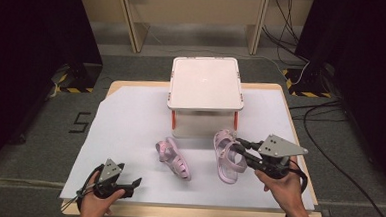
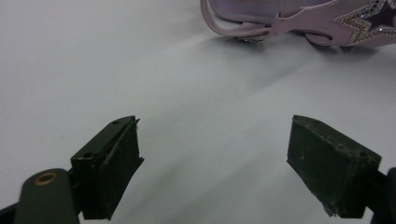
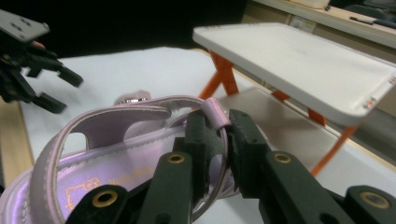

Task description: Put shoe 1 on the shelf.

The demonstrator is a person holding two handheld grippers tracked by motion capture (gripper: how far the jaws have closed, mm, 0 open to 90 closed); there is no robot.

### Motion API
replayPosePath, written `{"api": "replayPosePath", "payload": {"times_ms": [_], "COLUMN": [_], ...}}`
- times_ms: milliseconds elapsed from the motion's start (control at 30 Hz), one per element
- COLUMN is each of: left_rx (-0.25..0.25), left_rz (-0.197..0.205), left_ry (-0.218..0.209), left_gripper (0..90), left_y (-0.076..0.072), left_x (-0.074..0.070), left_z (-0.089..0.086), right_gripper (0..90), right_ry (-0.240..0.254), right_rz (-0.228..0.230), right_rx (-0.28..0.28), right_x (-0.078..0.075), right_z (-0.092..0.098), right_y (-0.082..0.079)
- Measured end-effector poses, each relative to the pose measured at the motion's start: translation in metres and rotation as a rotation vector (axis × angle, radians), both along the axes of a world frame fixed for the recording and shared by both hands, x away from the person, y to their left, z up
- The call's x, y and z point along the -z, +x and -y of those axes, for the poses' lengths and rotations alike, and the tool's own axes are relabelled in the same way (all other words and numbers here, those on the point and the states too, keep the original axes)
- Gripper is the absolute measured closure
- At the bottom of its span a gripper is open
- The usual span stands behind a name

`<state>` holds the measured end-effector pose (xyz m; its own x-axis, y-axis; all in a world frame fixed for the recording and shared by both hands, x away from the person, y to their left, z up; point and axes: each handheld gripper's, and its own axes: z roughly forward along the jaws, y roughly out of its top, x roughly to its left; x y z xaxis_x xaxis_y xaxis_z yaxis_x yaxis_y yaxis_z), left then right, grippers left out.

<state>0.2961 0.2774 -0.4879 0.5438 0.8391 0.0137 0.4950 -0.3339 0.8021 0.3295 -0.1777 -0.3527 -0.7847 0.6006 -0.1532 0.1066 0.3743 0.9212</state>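
Right hand-held gripper [image 1: 239, 144] is pinching the heel strap of a pale pink child's sandal with a glossy insole [image 1: 227, 157], its jaws pressed tight on the thin strap, as the right gripper view shows plainly. That sandal [image 3: 116, 158] is sitting to the right of the middle of the counter, in front of the rack, and whether its sole is resting on the paper or already hanging clear I cannot tell. Just to its left, apart from it, the second pale pink strappy sandal with a star on its strap [image 1: 174, 158] is lying on the white paper covering the counter [image 1: 130, 120], untouched. Left hand-held gripper [image 1: 136, 185] is hovering near the counter's front left corner with its jaws spread wide and nothing between them, that second sandal [image 2: 299, 21] well ahead of it. Behind both sandals a white two-tier rack with orange legs [image 1: 206, 84] is standing with its top shelf bare. Judging by this, the work seems to be at its start: one sandal is gripped, none is shelved yet, and both are probably waiting to go onto the rack.
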Motion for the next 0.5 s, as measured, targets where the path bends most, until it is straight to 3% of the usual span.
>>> {"api": "replayPosePath", "payload": {"times_ms": [500], "left_rx": [0.002], "left_rz": [-0.001], "left_ry": [0.001], "left_gripper": [16.4], "left_y": [0.0], "left_x": [0.0], "left_z": [0.0], "right_gripper": [79.5], "right_ry": [0.001], "right_rz": [0.063], "right_rx": [-0.086], "right_x": [-0.058], "right_z": [-0.026], "right_y": [0.01]}}
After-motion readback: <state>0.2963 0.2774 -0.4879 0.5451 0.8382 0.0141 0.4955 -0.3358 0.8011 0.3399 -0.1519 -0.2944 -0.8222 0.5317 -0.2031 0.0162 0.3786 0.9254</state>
